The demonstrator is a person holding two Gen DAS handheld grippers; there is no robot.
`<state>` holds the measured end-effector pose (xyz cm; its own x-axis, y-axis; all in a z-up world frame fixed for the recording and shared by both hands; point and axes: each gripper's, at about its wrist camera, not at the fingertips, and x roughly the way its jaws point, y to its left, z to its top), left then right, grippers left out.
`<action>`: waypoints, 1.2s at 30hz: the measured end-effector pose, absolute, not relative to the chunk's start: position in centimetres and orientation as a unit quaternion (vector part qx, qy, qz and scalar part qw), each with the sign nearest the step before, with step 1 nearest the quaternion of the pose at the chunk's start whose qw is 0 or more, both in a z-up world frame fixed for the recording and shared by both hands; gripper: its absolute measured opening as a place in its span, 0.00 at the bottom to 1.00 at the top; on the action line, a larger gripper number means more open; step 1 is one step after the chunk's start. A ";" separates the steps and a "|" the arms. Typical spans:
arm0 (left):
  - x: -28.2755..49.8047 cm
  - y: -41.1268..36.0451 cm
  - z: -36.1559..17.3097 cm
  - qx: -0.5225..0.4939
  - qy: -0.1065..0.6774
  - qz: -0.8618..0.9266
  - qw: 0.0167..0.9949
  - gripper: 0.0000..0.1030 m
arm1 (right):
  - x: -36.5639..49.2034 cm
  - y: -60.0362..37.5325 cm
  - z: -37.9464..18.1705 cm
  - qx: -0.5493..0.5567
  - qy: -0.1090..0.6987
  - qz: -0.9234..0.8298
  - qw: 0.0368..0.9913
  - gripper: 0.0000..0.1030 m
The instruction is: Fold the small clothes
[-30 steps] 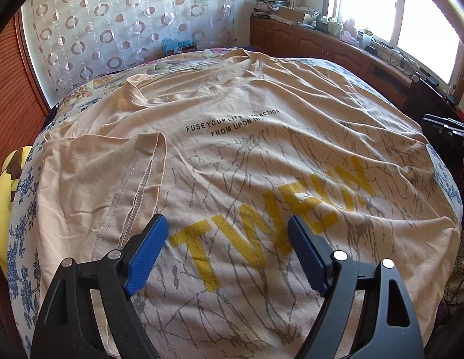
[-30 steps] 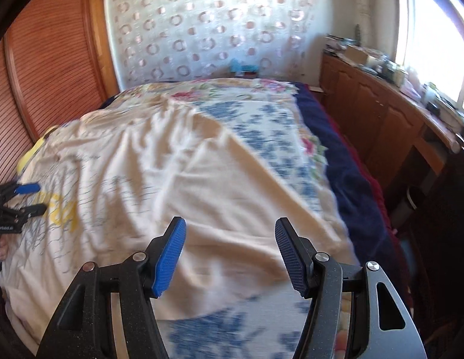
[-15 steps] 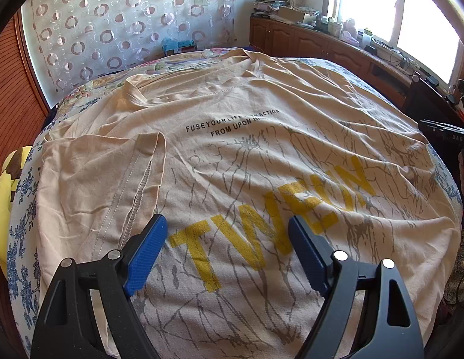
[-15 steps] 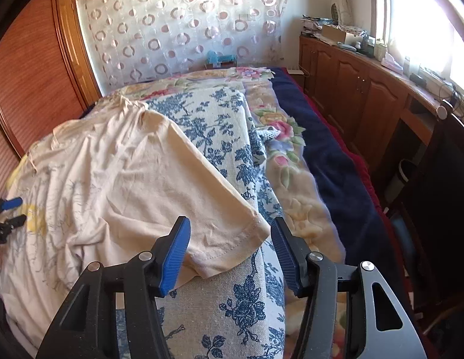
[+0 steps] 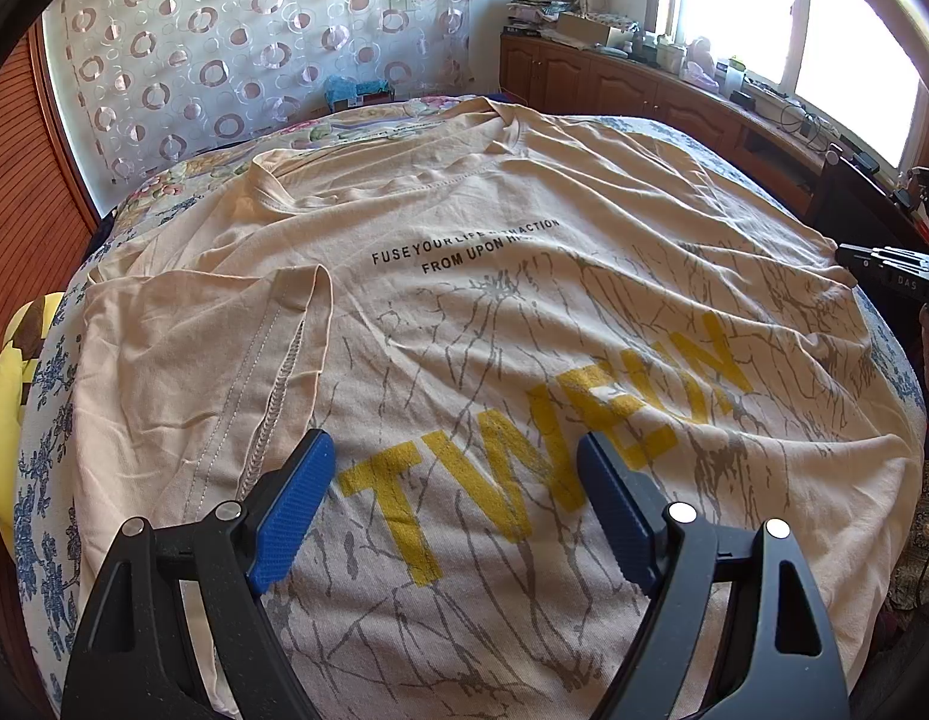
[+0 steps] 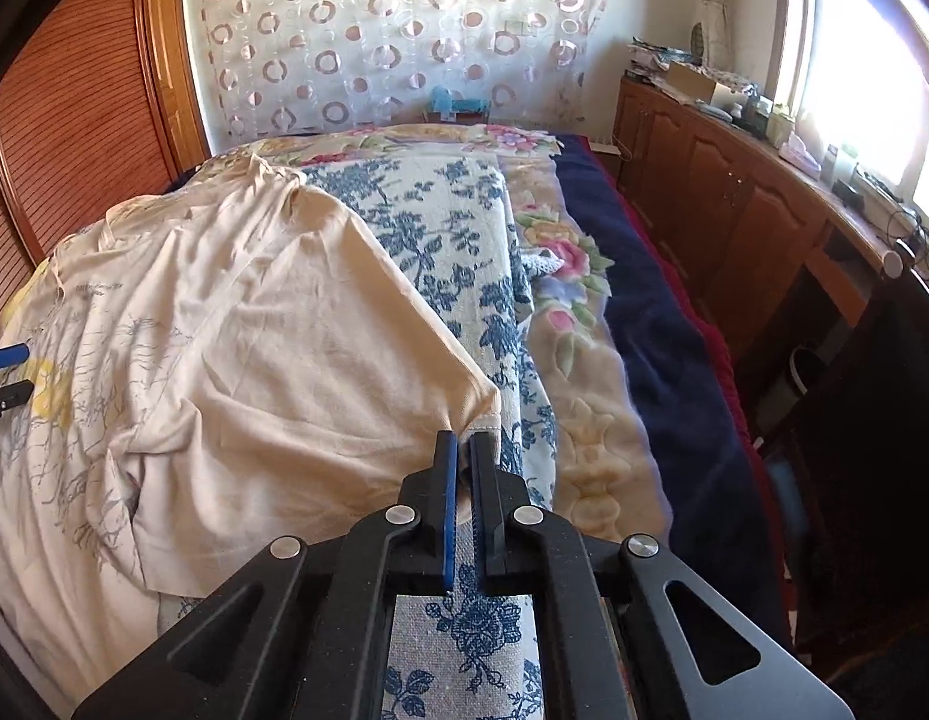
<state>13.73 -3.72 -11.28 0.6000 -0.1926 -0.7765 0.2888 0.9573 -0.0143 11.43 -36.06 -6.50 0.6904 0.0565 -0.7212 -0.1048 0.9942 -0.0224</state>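
Observation:
A beige T-shirt (image 5: 494, 300) with yellow letters and black print lies spread on the bed. Its left sleeve (image 5: 182, 372) is folded in over the body. My left gripper (image 5: 455, 498) is open and empty just above the shirt's lower front. In the right wrist view the shirt (image 6: 224, 360) lies at left, and my right gripper (image 6: 458, 450) is shut on the hem corner of the right sleeve (image 6: 476, 402). The right gripper also shows at the right edge of the left wrist view (image 5: 896, 276).
The bed has a blue-flowered sheet (image 6: 464, 252), a floral blanket (image 6: 578, 396) and a dark blue cover (image 6: 662, 330). A wooden cabinet (image 6: 764, 210) with clutter runs along the right under the window. A yellow cloth (image 5: 8, 396) lies at the bed's left edge.
My right gripper has swung to the right sleeve's corner and shut on it. The left gripper has stayed in place, open.

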 end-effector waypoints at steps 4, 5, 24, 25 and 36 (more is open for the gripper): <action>13.7 -3.7 -11.3 0.056 0.426 -0.135 0.893 0.81 | 10.7 -35.2 -4.4 -0.028 0.358 0.064 0.931 0.03; 13.7 -3.7 -11.3 0.056 0.426 -0.135 0.893 0.81 | 10.6 -34.8 -3.5 -0.030 0.347 0.072 0.935 0.03; 13.7 -3.7 -11.3 0.056 0.426 -0.136 0.893 0.81 | 13.6 -16.2 5.7 -0.105 0.261 0.290 0.915 0.13; 13.7 -3.7 -11.3 0.056 0.426 -0.136 0.893 0.81 | 13.9 -16.3 5.4 -0.104 0.265 0.286 0.915 0.16; 13.7 -3.7 -11.3 0.056 0.426 -0.136 0.893 0.81 | 15.4 -19.0 1.2 -0.077 0.340 0.237 0.907 0.31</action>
